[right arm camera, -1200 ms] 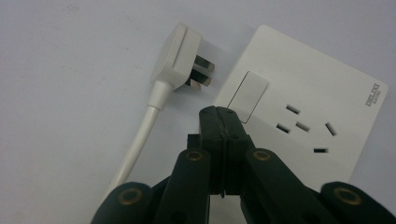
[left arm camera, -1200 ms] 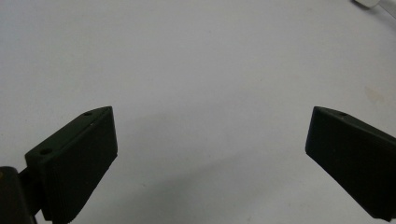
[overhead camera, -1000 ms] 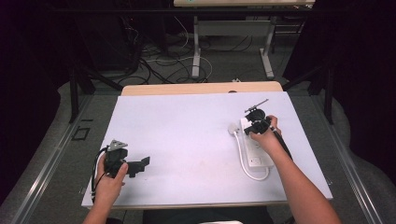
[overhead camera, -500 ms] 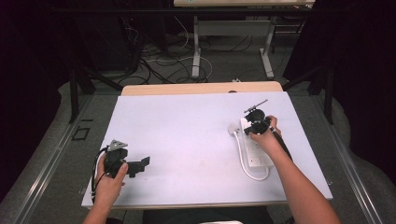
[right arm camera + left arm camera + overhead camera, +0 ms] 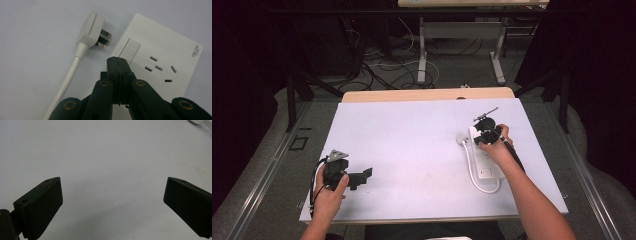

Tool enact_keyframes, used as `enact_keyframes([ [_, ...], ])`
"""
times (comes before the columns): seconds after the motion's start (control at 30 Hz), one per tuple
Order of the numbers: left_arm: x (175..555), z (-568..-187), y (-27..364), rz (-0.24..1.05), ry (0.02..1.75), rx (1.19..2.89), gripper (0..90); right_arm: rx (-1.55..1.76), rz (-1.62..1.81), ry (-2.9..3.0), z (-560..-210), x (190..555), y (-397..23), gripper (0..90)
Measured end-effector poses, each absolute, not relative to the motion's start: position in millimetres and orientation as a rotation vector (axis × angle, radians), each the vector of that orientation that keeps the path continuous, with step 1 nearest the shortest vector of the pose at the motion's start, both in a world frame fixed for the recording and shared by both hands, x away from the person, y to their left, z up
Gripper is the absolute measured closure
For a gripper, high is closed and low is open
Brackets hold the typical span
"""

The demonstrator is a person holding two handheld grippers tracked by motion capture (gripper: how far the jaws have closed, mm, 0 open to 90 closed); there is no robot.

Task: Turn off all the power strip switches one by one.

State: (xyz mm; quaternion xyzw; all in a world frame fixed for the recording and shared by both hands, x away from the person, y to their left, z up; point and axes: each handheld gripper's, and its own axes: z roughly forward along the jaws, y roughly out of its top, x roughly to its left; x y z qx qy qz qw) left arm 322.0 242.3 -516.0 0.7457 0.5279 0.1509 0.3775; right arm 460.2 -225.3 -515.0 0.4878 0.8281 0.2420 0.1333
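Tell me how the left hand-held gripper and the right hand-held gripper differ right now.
The left hand-held gripper has its jaws wide open above bare table; the right hand-held gripper has its jaws shut together with nothing between them. The left sits far from the power strip; the right's tips are at its switch. Both have black jaws.

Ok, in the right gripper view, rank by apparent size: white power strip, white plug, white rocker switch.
1. White power strip, largest.
2. White plug.
3. White rocker switch; close to the plug, so their order is unsure.
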Motion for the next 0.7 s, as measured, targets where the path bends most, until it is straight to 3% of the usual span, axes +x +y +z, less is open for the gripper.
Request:
enact_keyframes([
  [0.7,322.5,-516.4,242.8,0.385,1.351,1.909,2.2,1.455,0.737,2.421,-514.7,464.1,-230.4,90.0],
])
